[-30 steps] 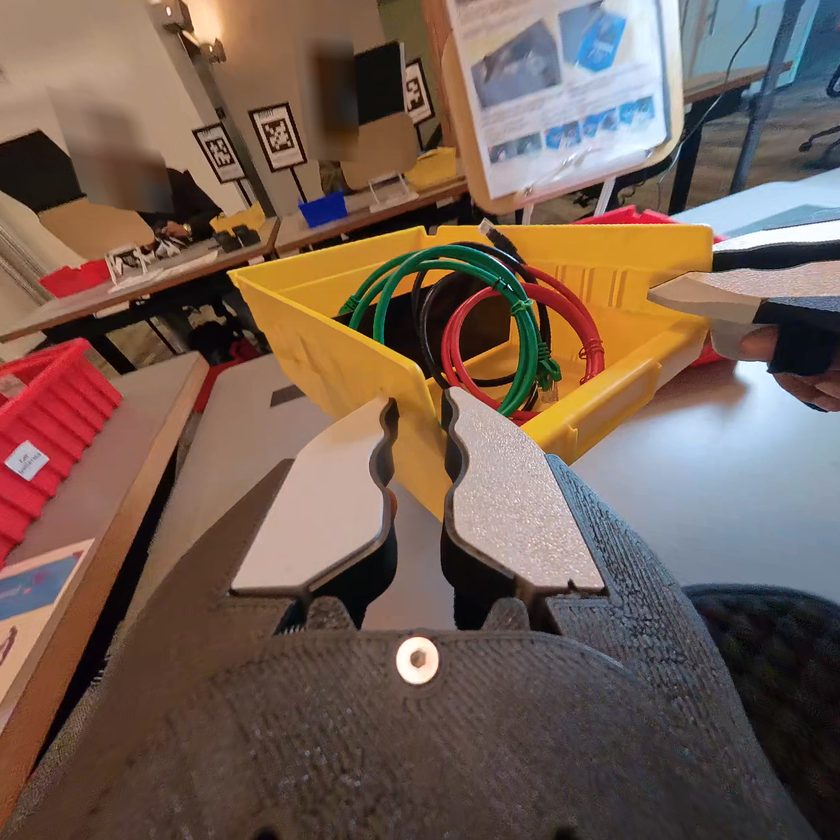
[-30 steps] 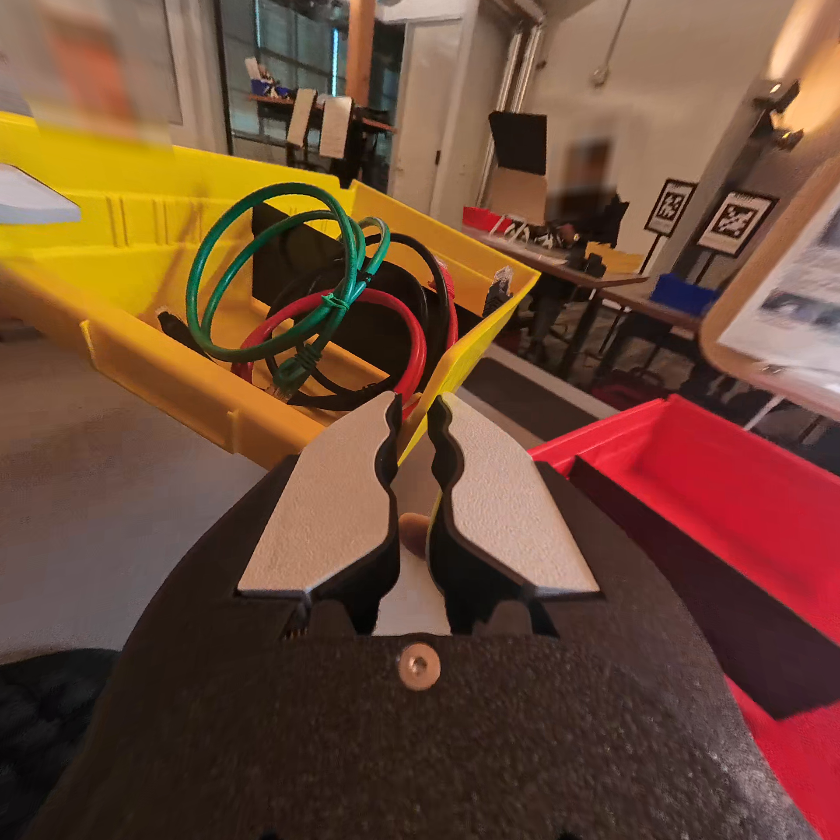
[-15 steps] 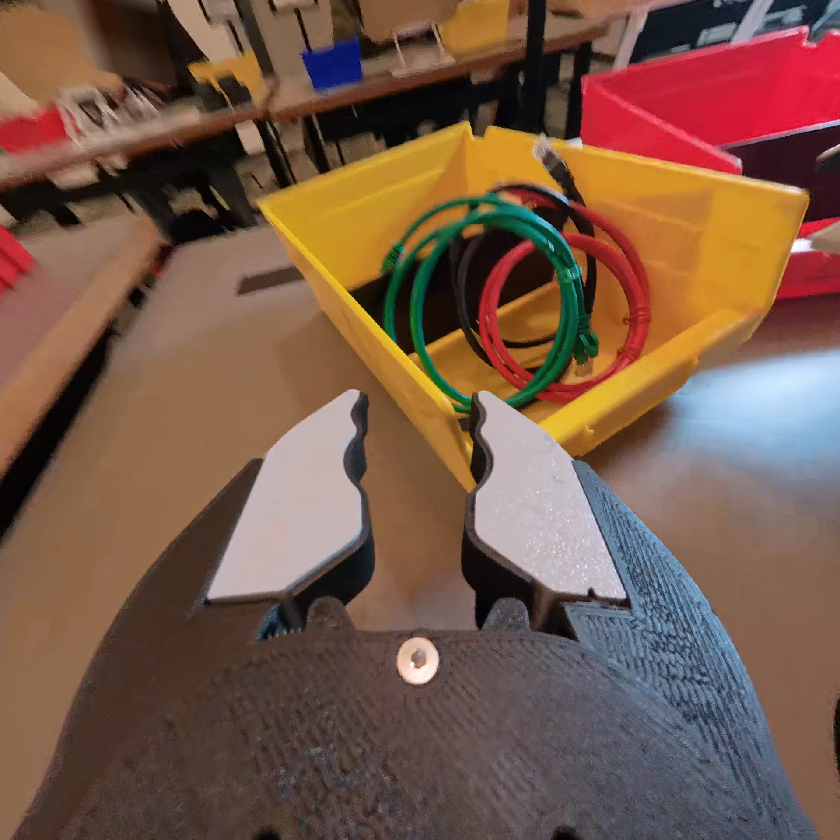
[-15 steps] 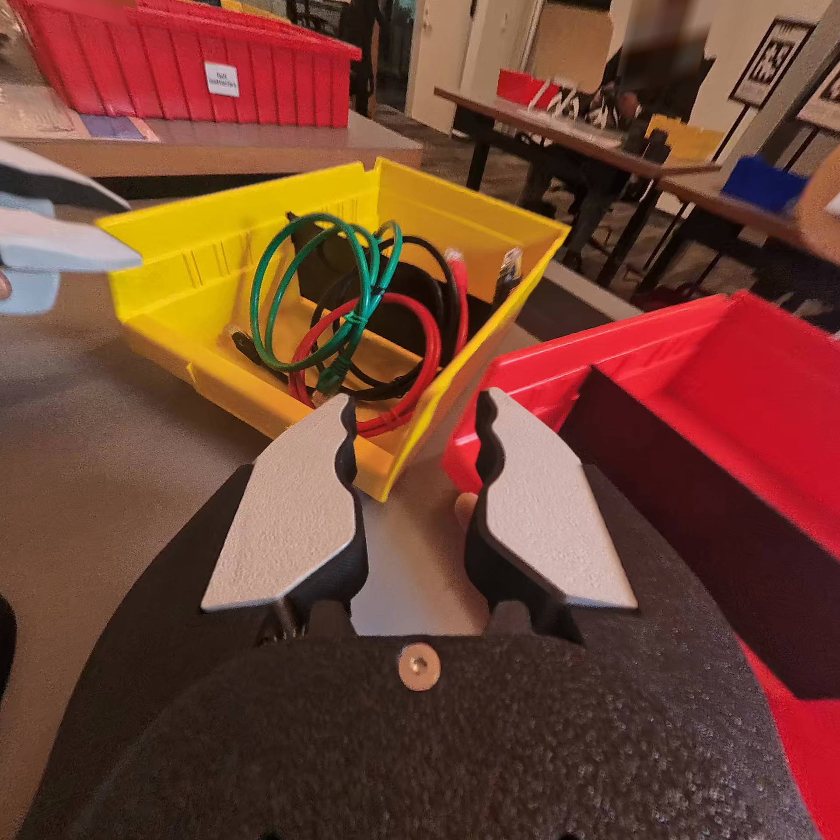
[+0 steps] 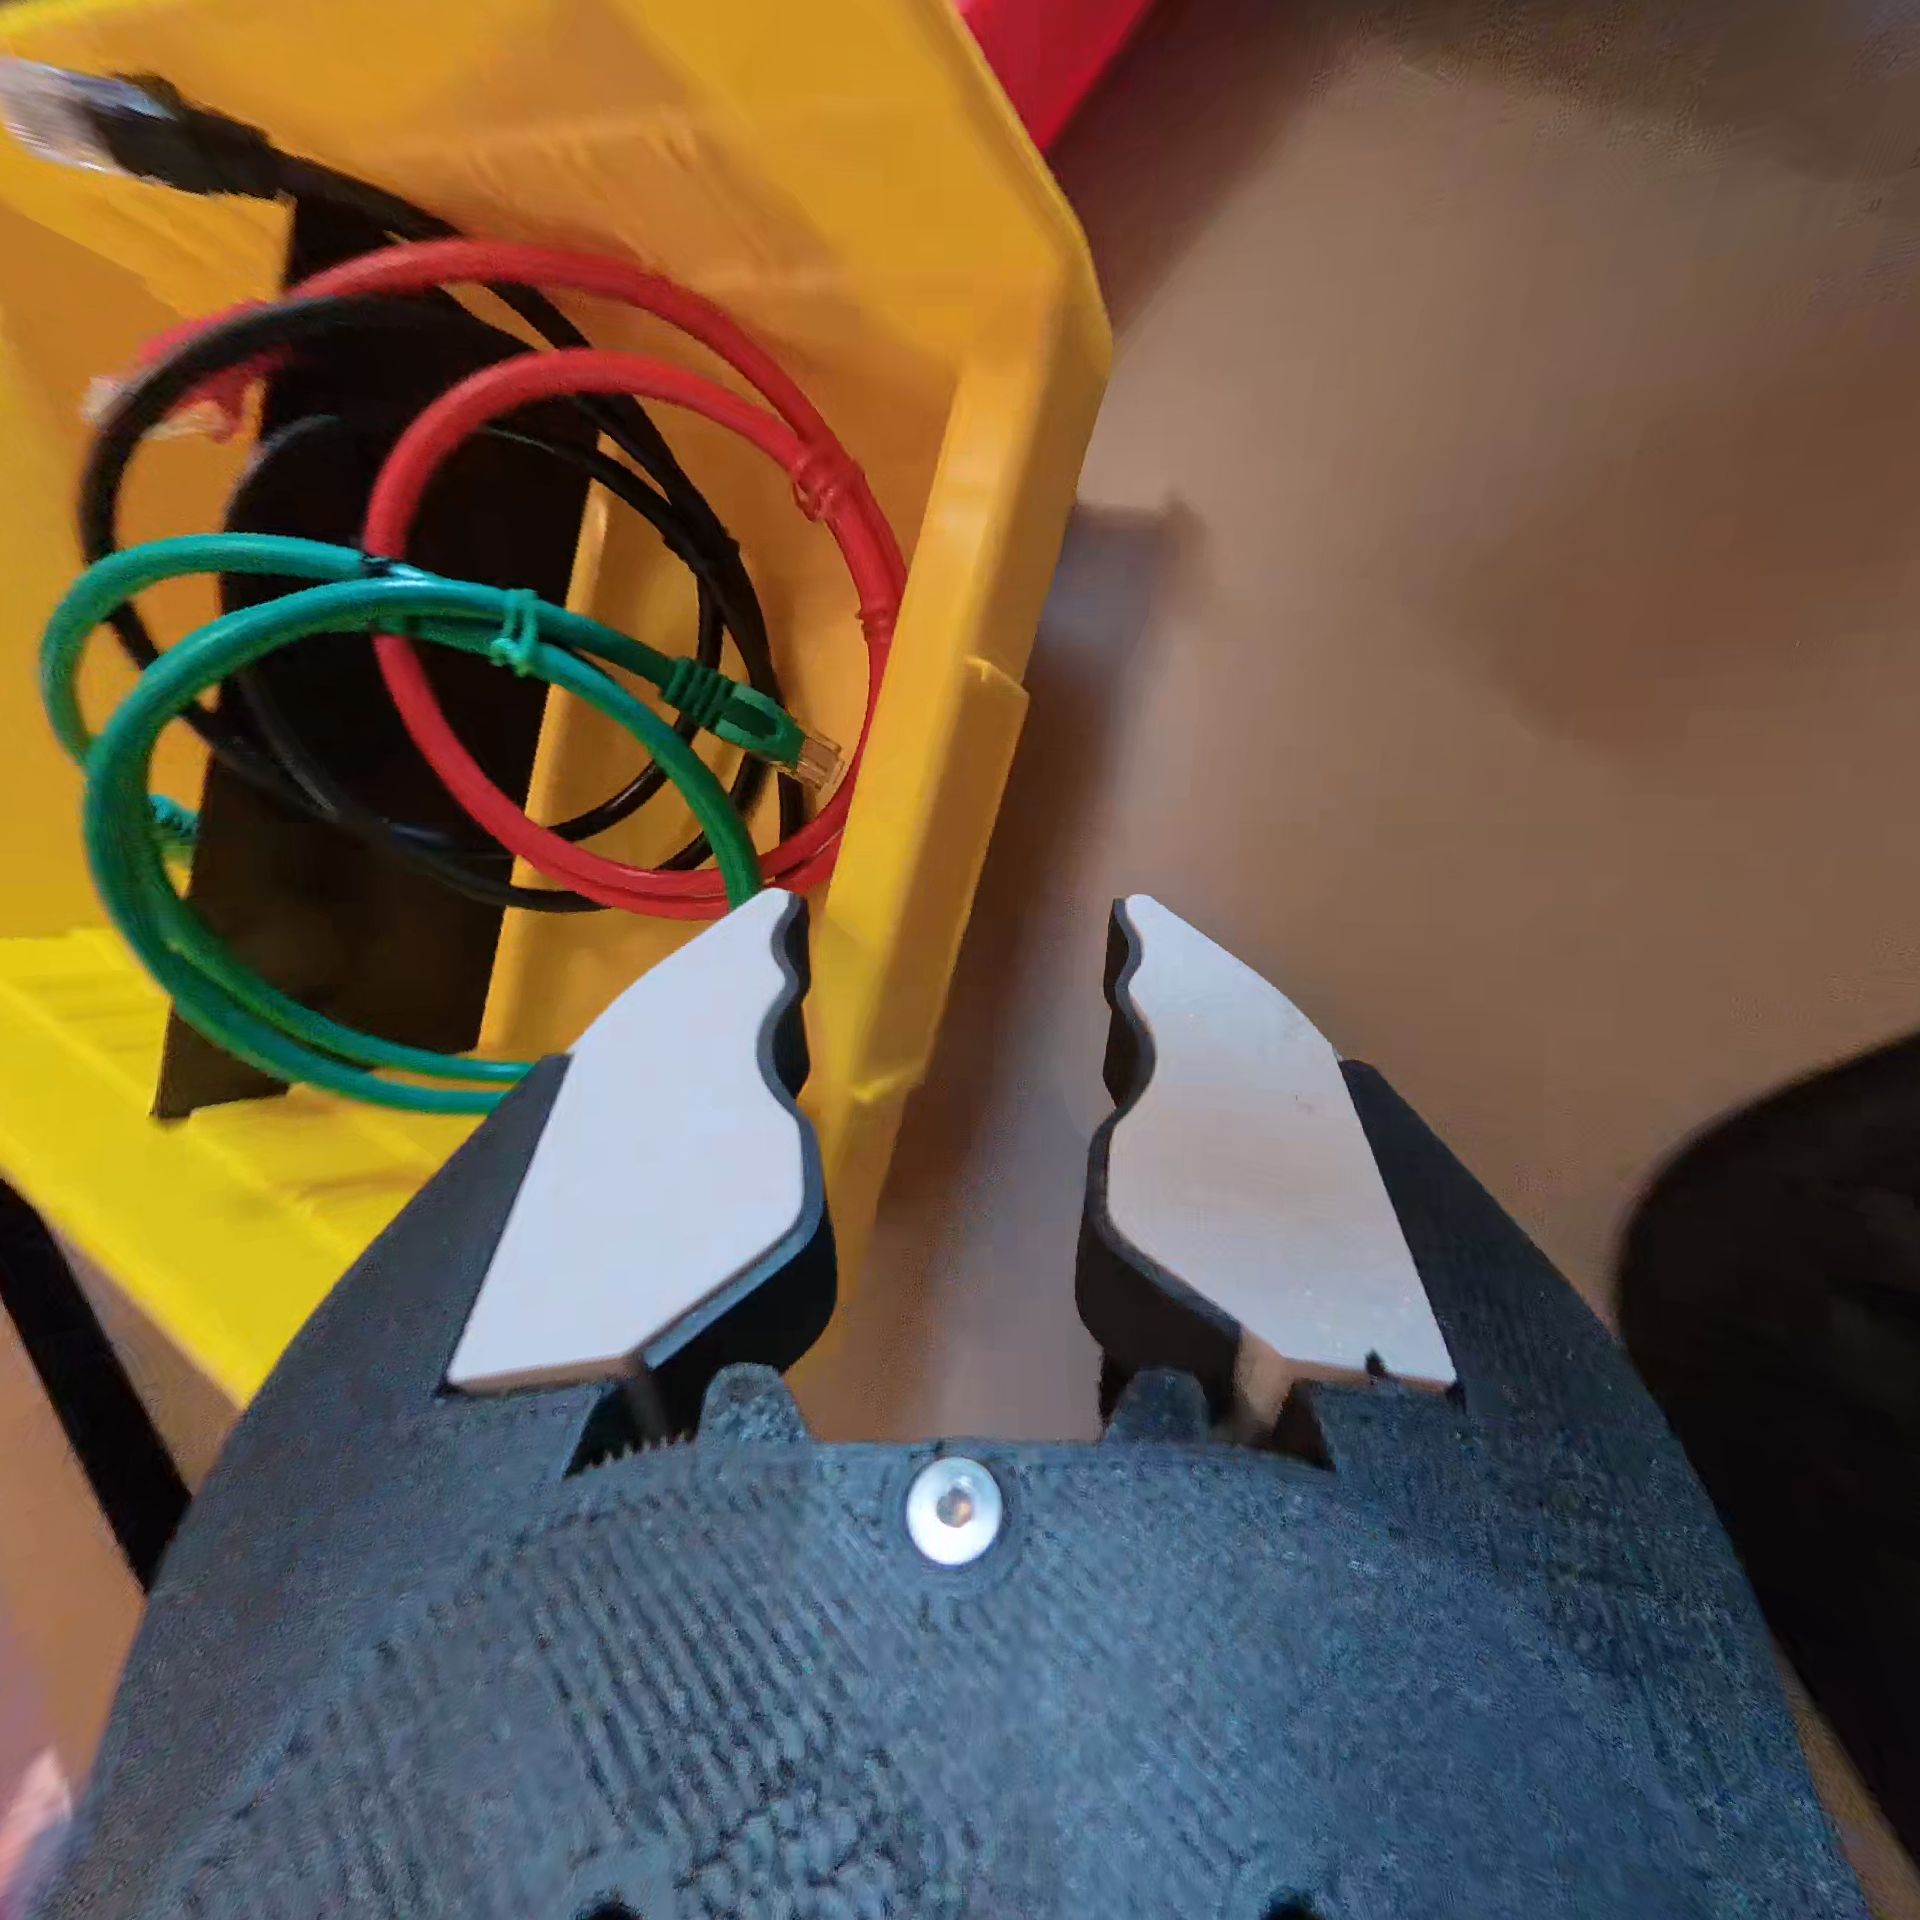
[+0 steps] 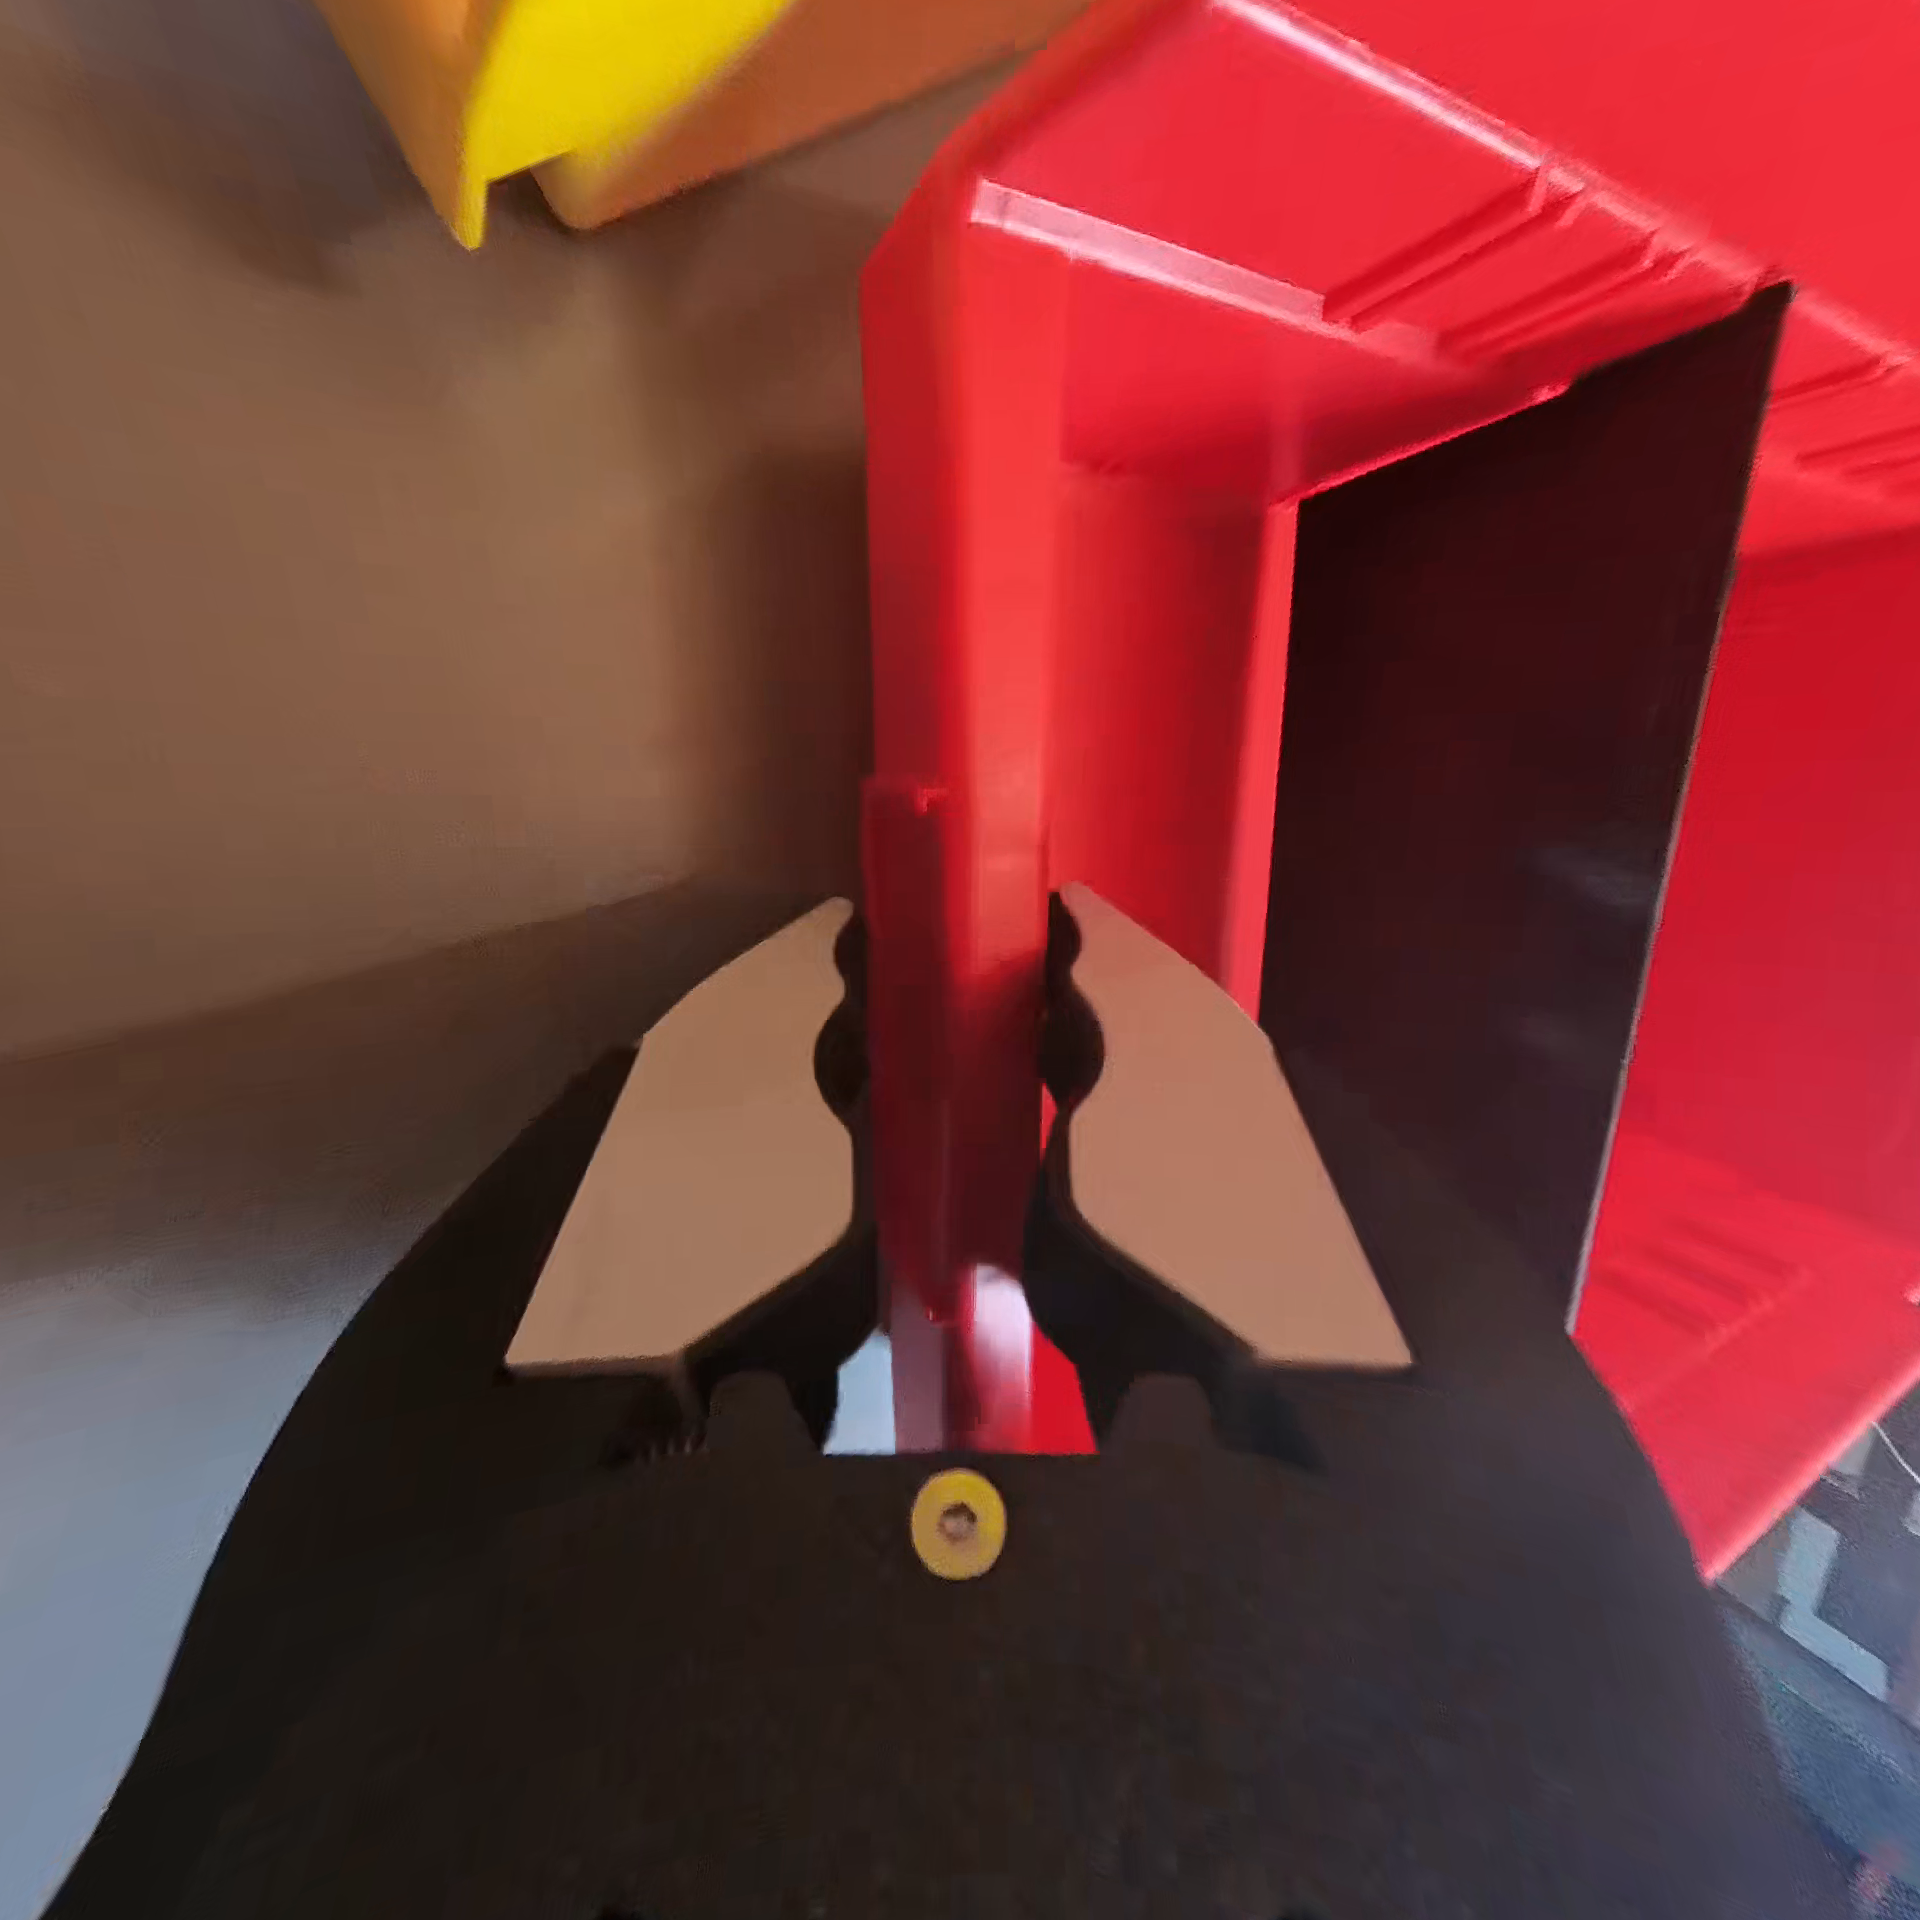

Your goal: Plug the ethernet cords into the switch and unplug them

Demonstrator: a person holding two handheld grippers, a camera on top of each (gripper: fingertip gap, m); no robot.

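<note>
The ethernet cords sit coiled in the yellow bin (image 5: 997, 436): a green cord (image 5: 312, 623) low at about nine o'clock, a red cord (image 5: 644, 499) looped toward the centre, a black cord (image 5: 187, 156) trailing to eleven, all draped over a black divider (image 5: 343, 831). The green cord's plug (image 5: 769, 727) points toward three o'clock, its long axis running left to right, lying at about eleven o'clock from the left gripper (image 5: 956, 914), which looks the nearer of the two. That gripper's fingers stand wide apart, holding nothing, the left fingertip over the bin's inner edge, the right one over the brown table (image 5: 1455, 520). No switch shows in either view. Over on the right wrist view, the right gripper (image 6: 951, 914) straddles the side wall of a red bin (image 6: 1143, 343), fingers drawn in against it on both sides, seemingly gripping it, with the yellow bin's corner up at eleven o'clock.
</note>
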